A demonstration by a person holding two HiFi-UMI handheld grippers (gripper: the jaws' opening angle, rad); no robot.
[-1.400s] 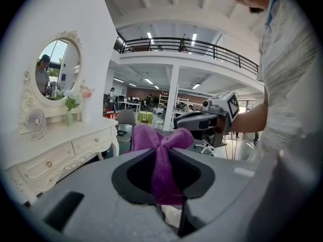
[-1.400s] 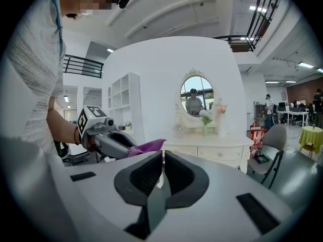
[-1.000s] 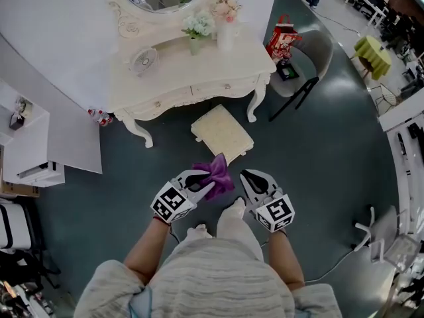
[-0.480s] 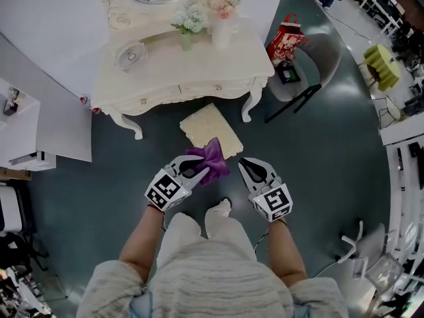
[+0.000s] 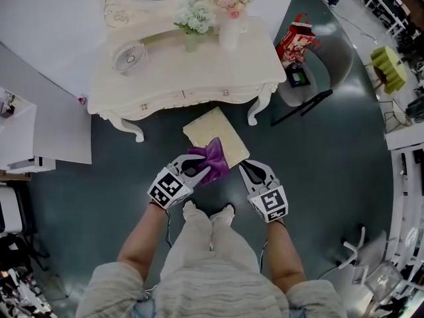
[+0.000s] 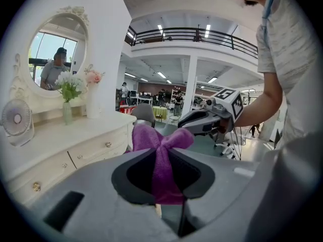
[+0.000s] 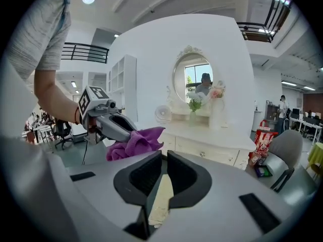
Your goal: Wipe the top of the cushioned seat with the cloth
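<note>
Bare floor [image 5: 331, 177] | left gripper [image 5: 200, 169] holds cloth [image 5: 213, 159] over cushioned seat [image 5: 212, 128] edge

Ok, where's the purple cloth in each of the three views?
Head view: cloth at centre, in the left gripper, overlapping the seat's near edge.
Left gripper view: cloth centre, pinched between the jaws.
Right gripper view: cloth left of centre, above the jaws.
Shared landmark: white dressing table.
</note>
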